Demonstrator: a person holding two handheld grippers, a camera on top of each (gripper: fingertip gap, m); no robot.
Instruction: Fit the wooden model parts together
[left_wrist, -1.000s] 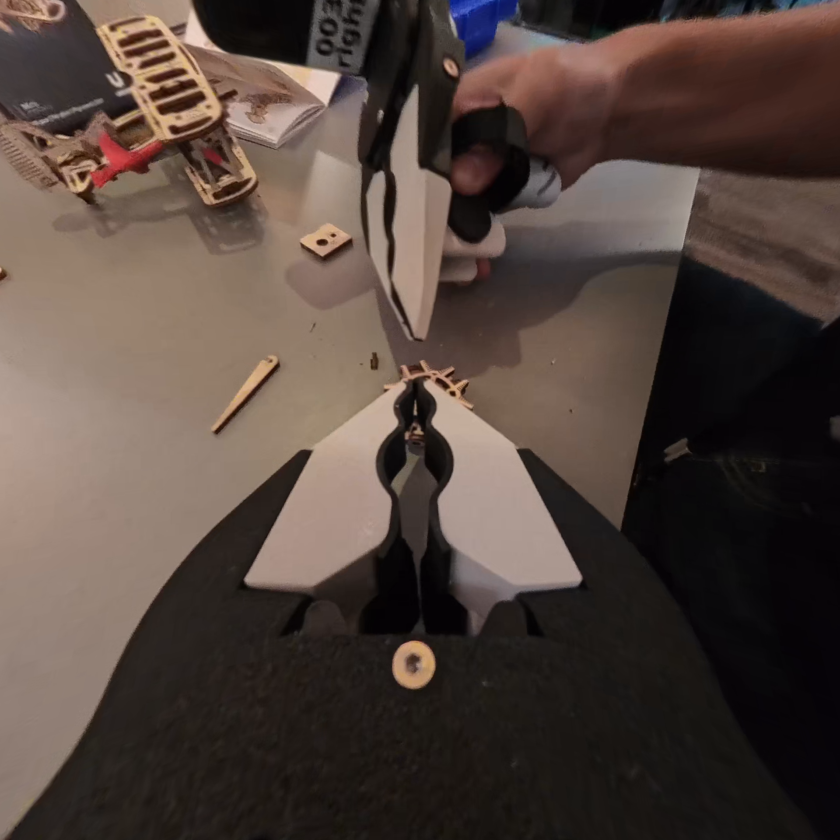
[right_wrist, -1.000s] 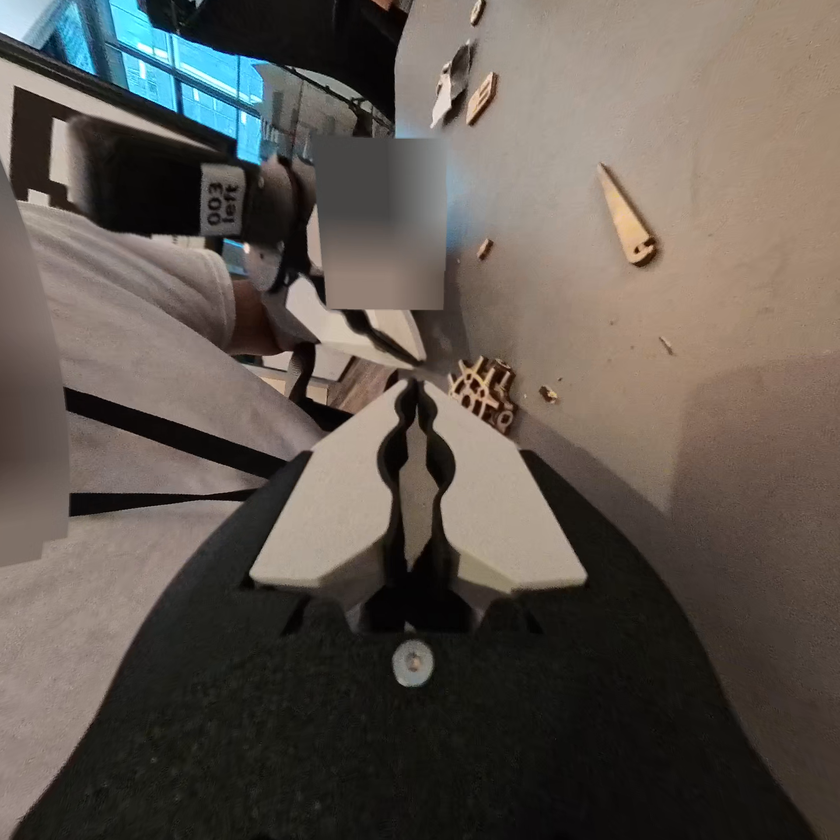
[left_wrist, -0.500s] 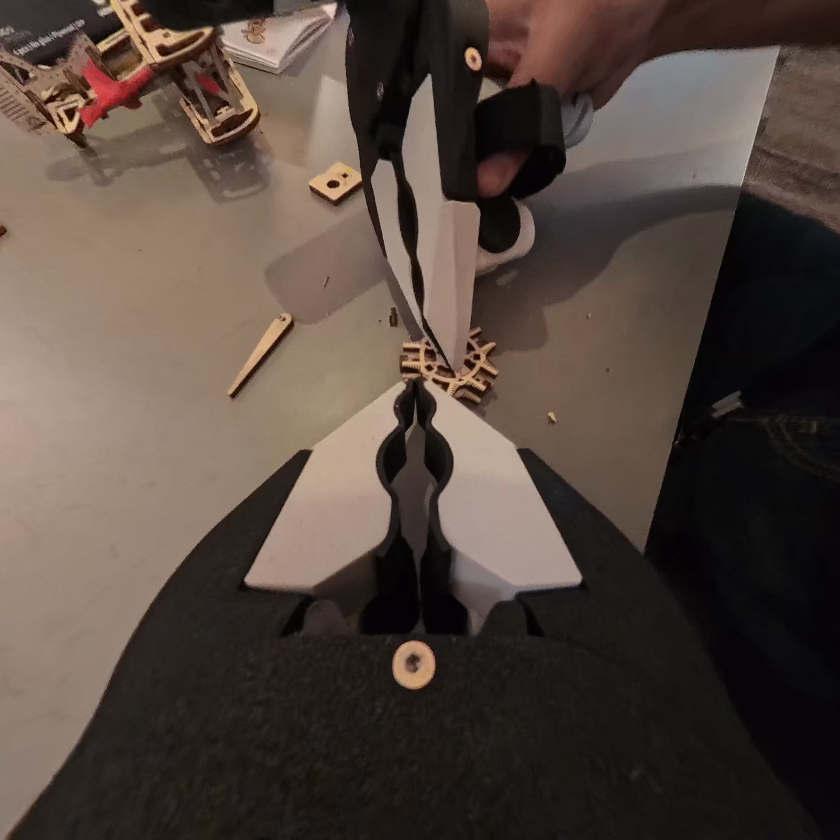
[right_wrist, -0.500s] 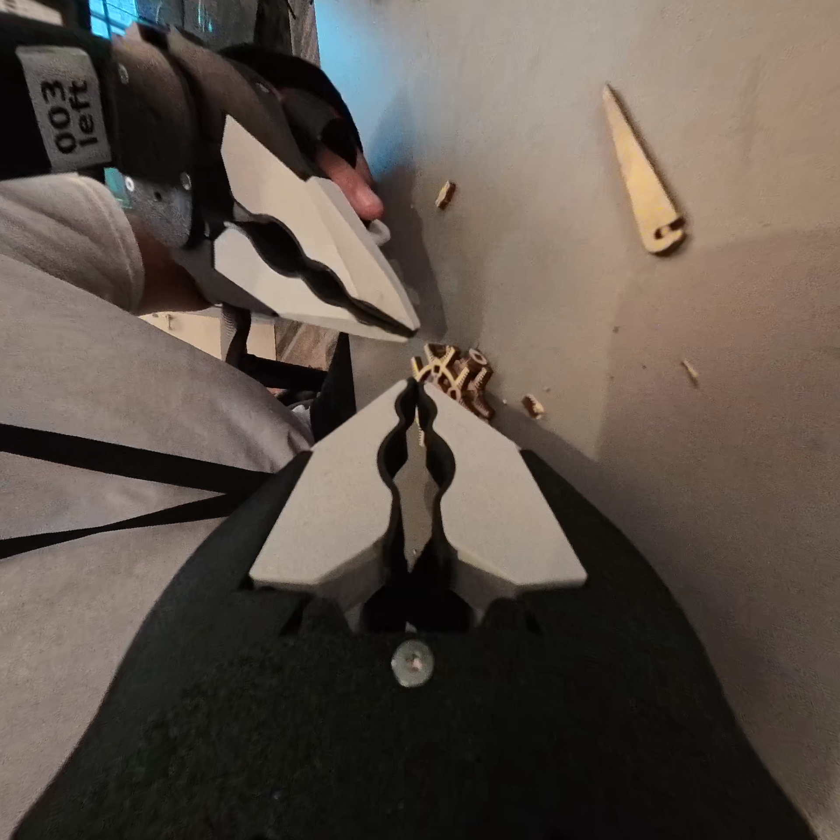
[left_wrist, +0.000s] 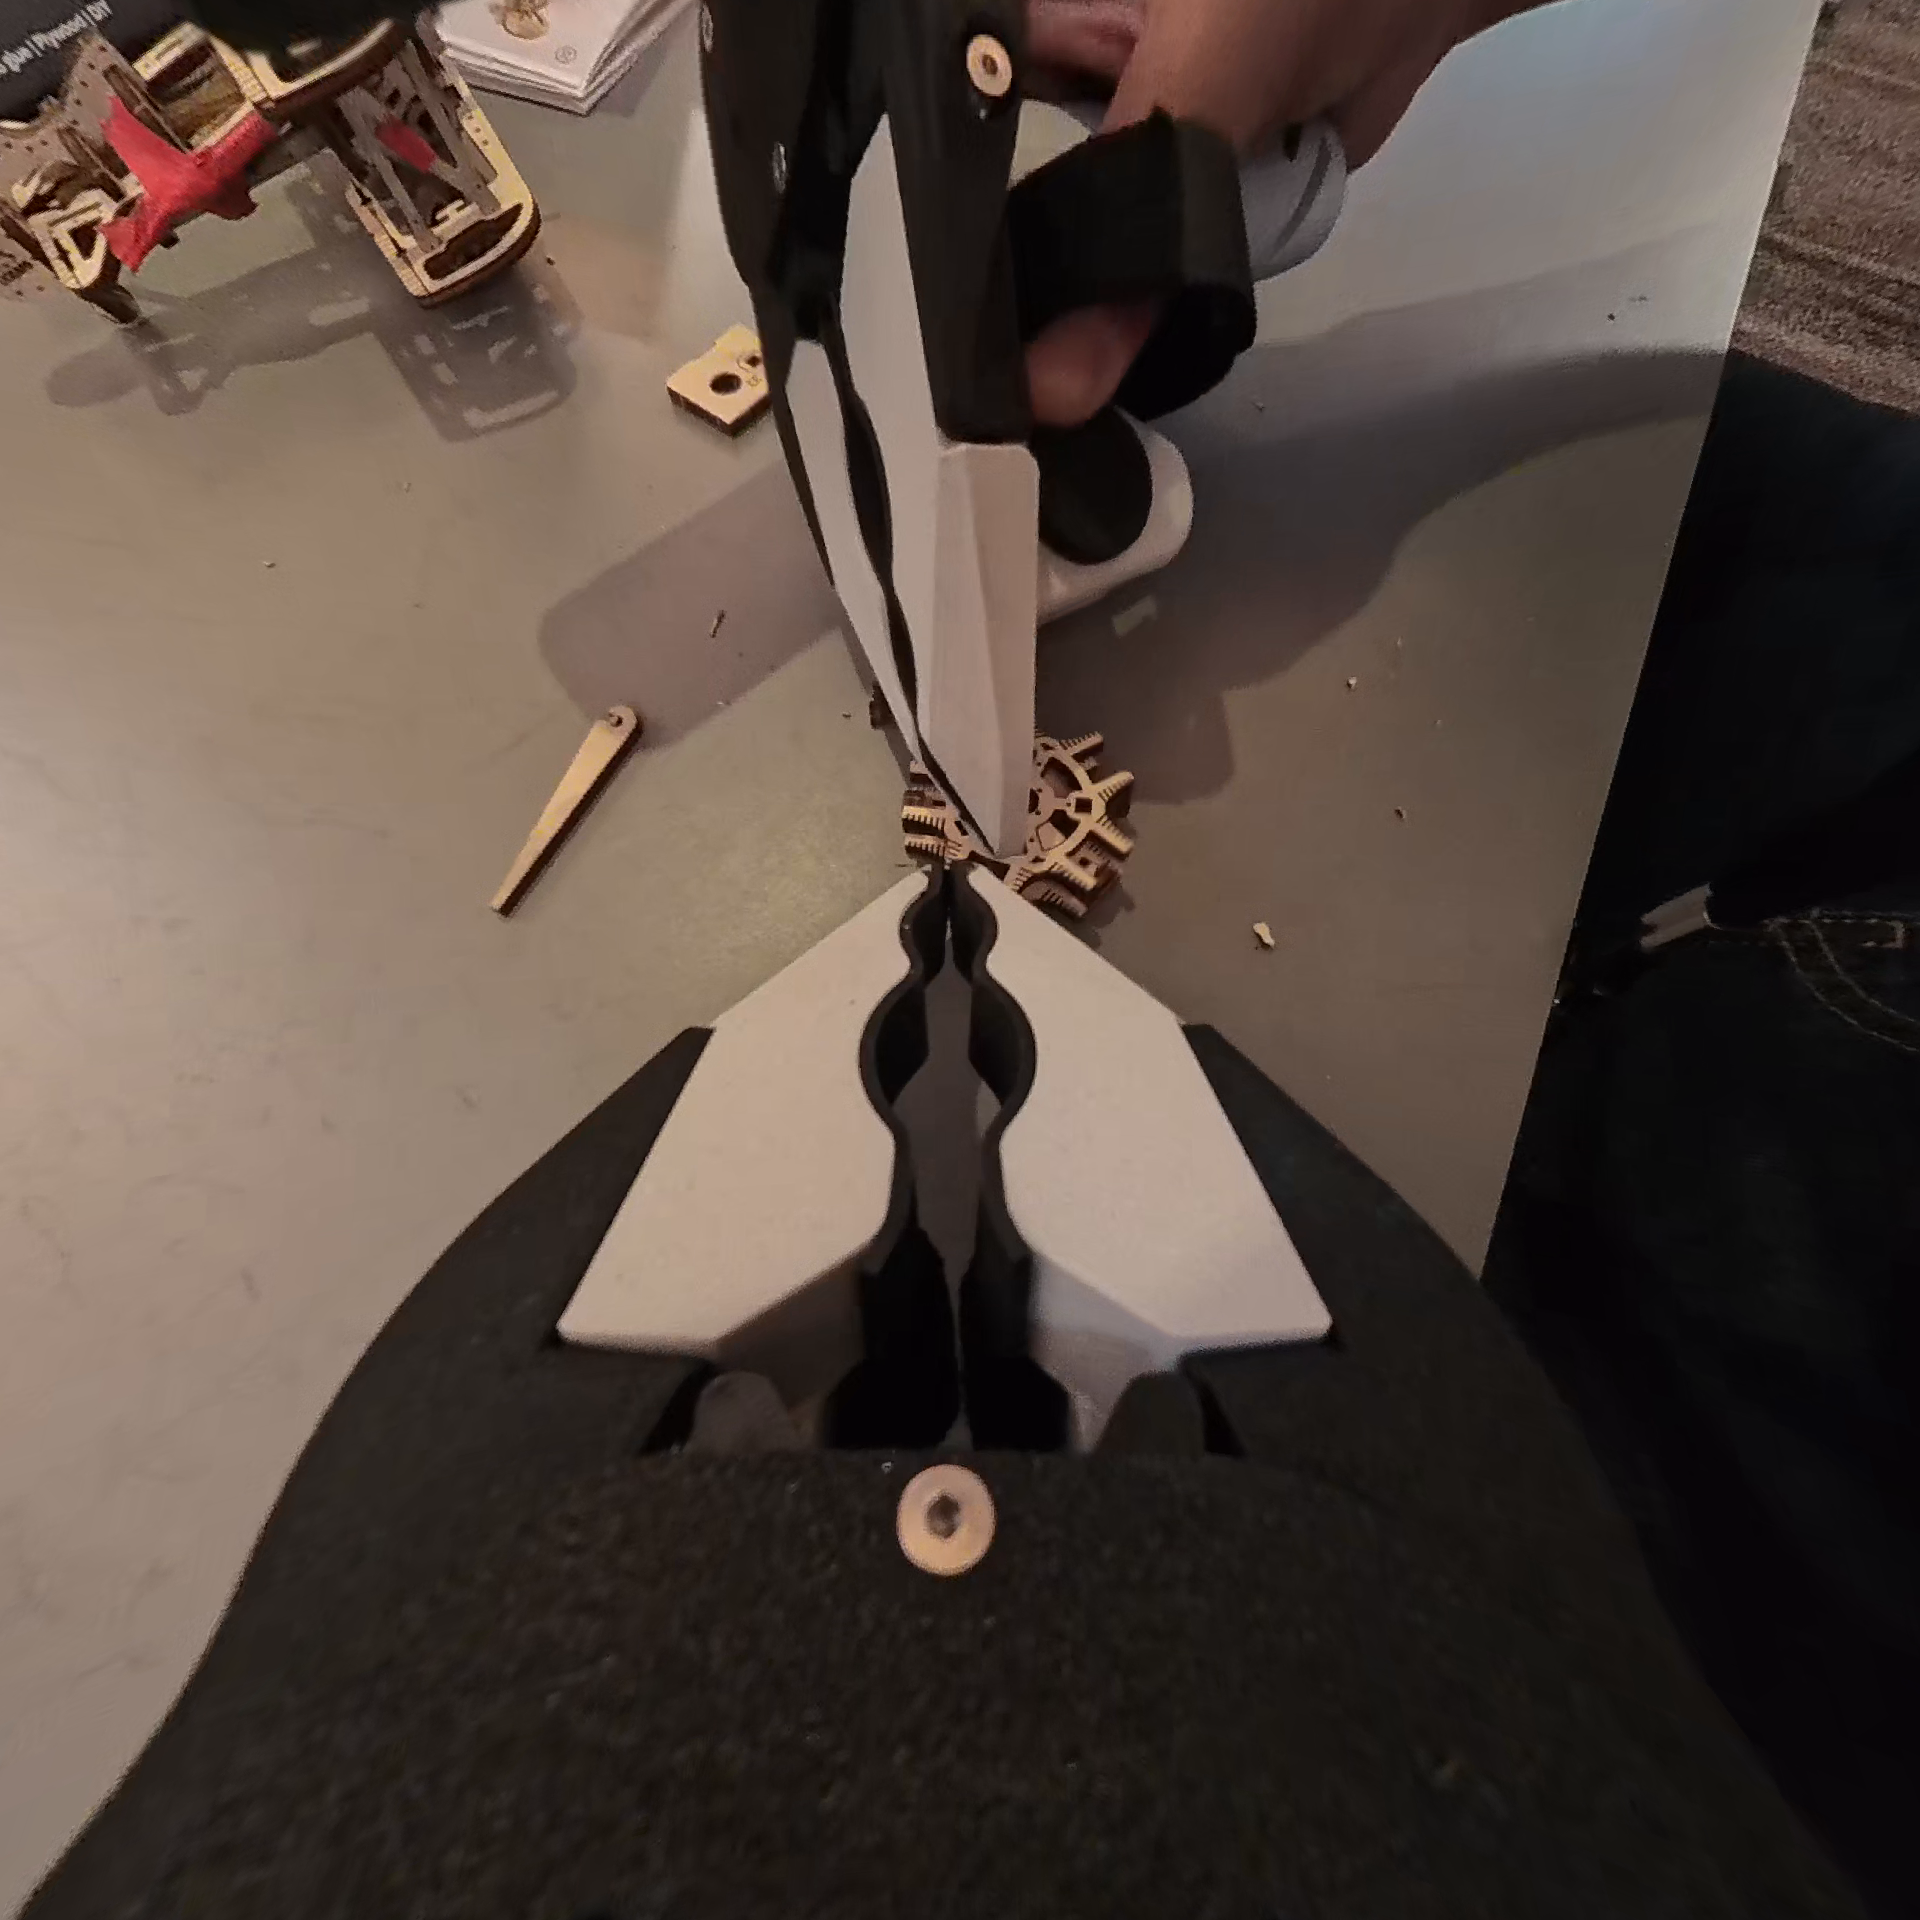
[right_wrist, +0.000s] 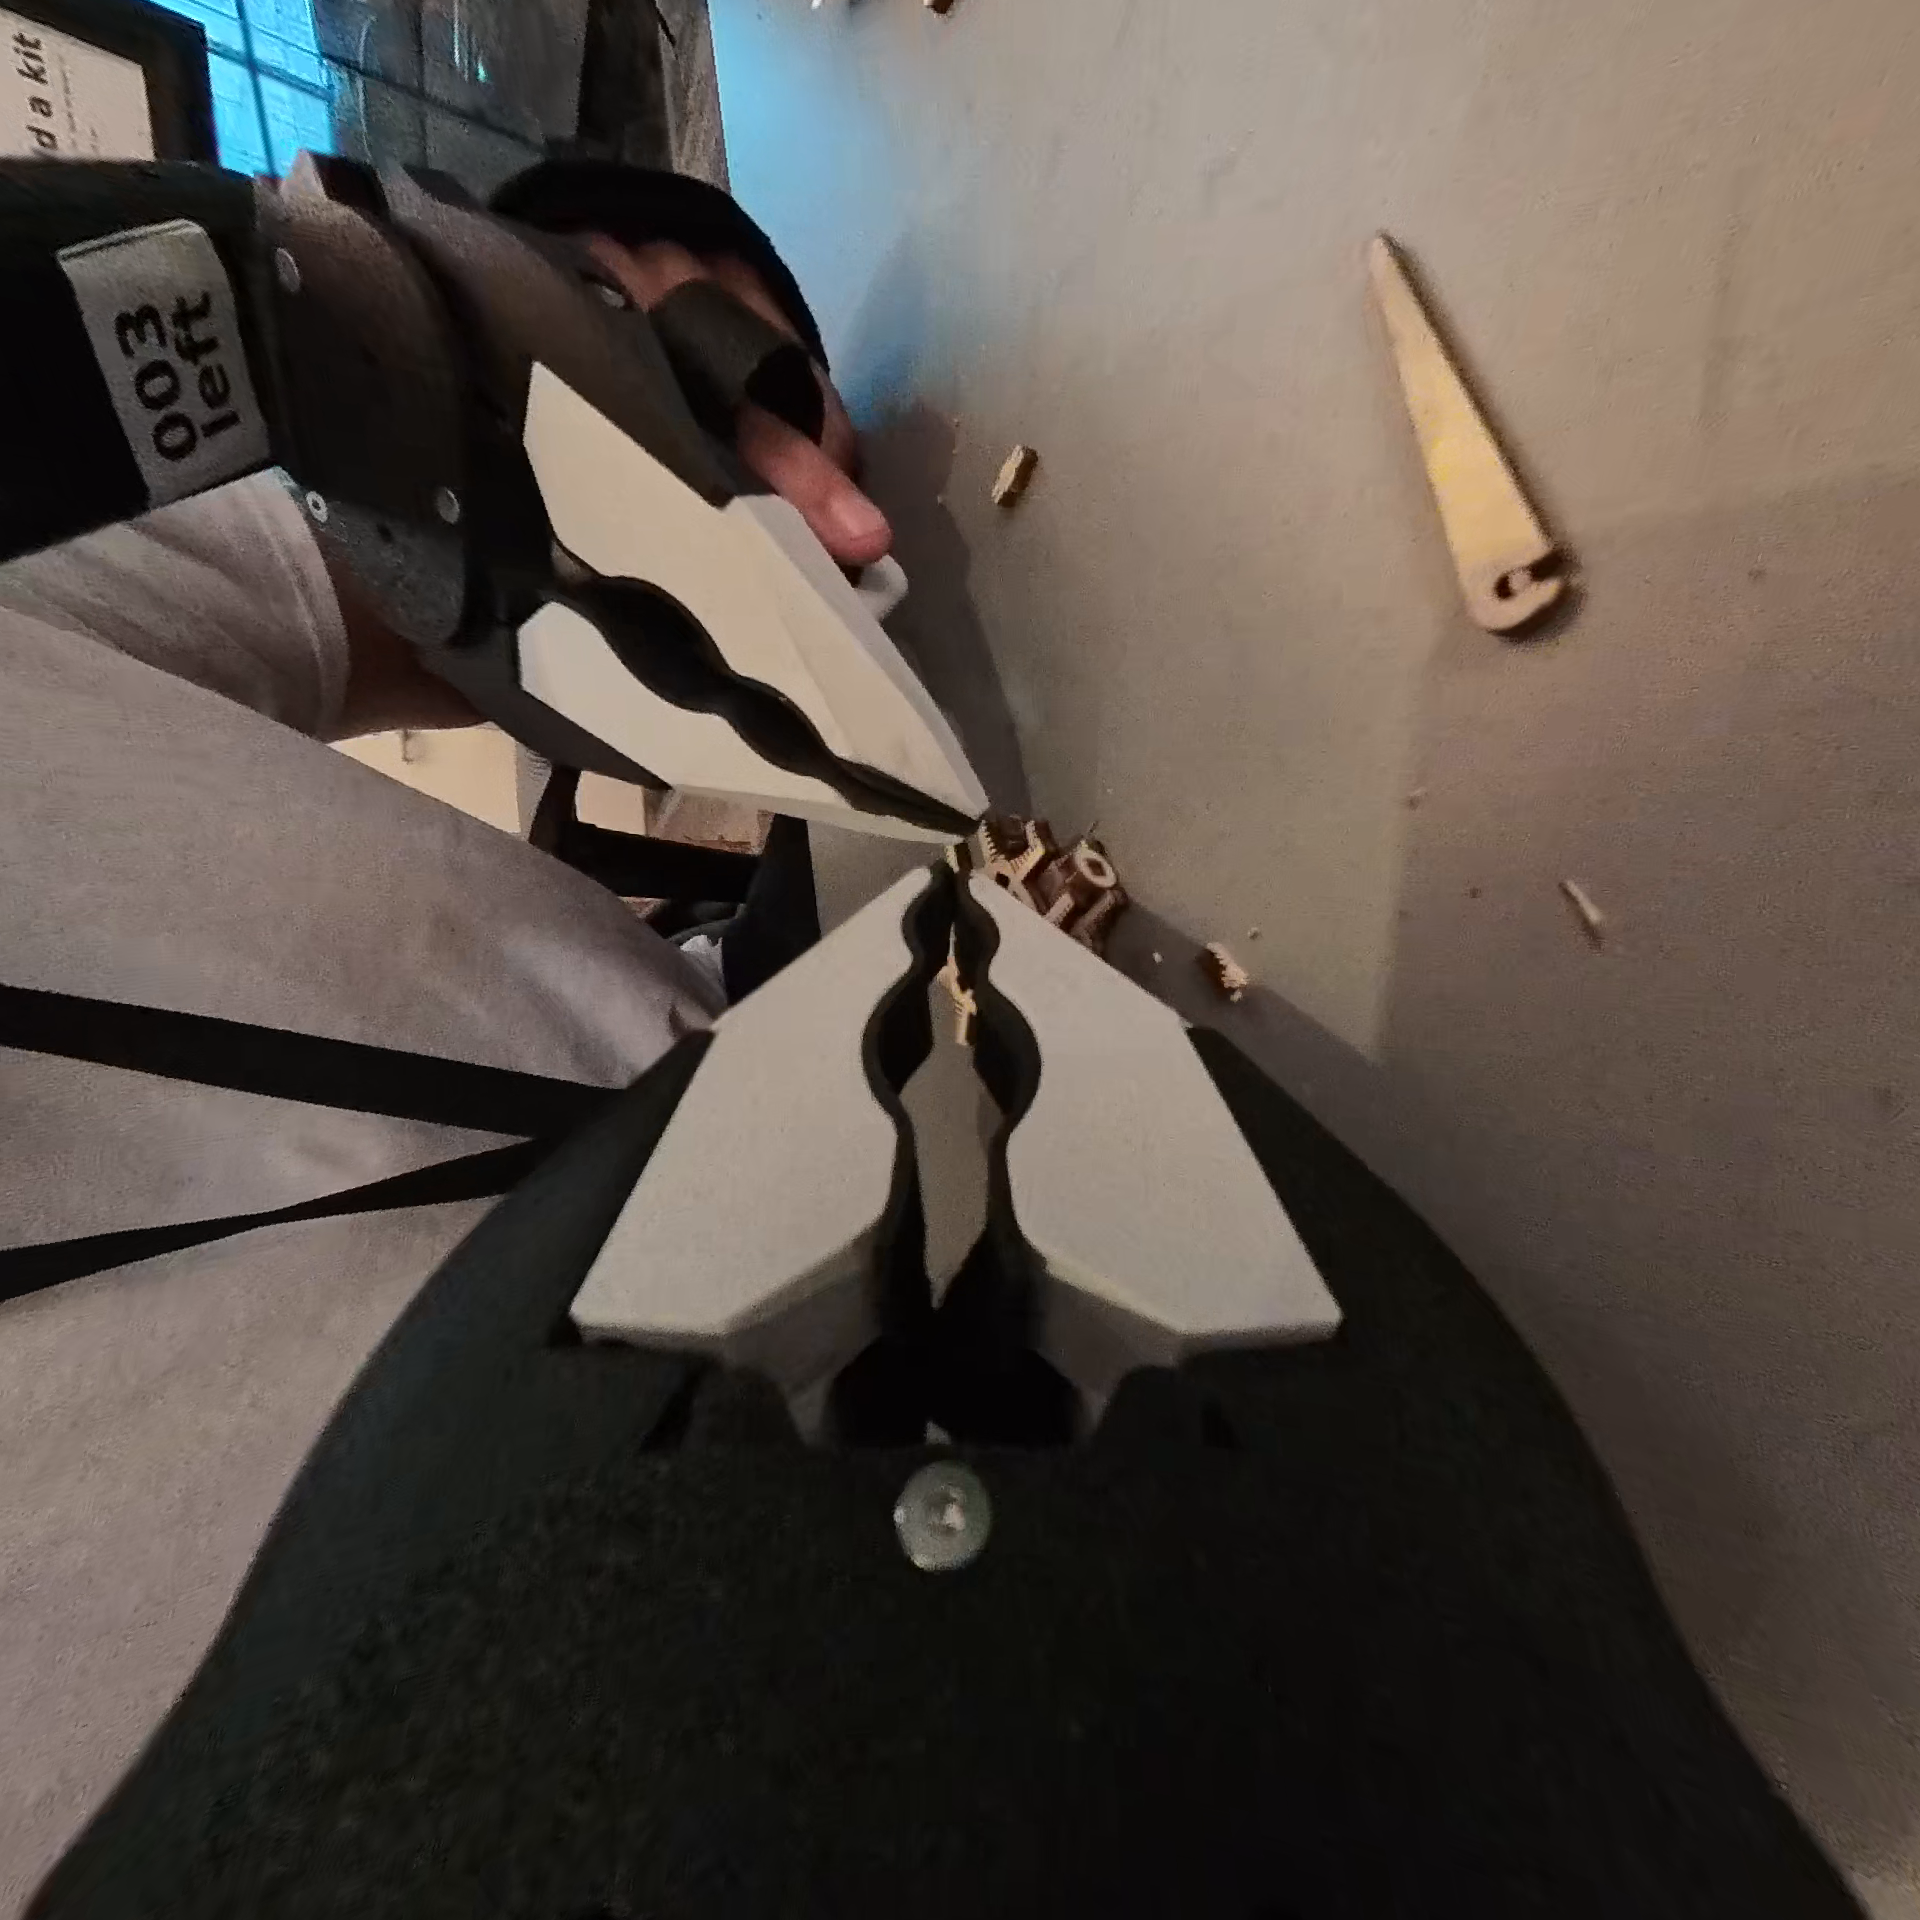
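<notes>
A small wooden gear cluster (left_wrist: 1075, 821) lies on the grey table (left_wrist: 312, 727) near its right edge. My left gripper (left_wrist: 948, 883) is shut, with its tips against the cluster's near edge; I cannot tell if they pinch it. My right gripper (left_wrist: 982, 836) comes down from above onto the cluster. In the right wrist view my right gripper (right_wrist: 951, 881) is shut on a toothed wooden piece (right_wrist: 961, 1000) of the cluster (right_wrist: 1060, 883). The left gripper (right_wrist: 977, 826) meets the cluster from the upper left.
A wooden wedge stick (left_wrist: 569, 805) lies to the left, also in the right wrist view (right_wrist: 1455, 436). A square holed piece (left_wrist: 722, 387), a wooden plane model with red parts (left_wrist: 260, 177) and a booklet (left_wrist: 566, 47) sit farther back. The table's right edge (left_wrist: 1621, 727) is close. Less than 4 cm separates the two grippers' tips.
The right gripper came down and closed on the gear cluster. The cluster left the left gripper's jaws and now sits just ahead of its tips.
</notes>
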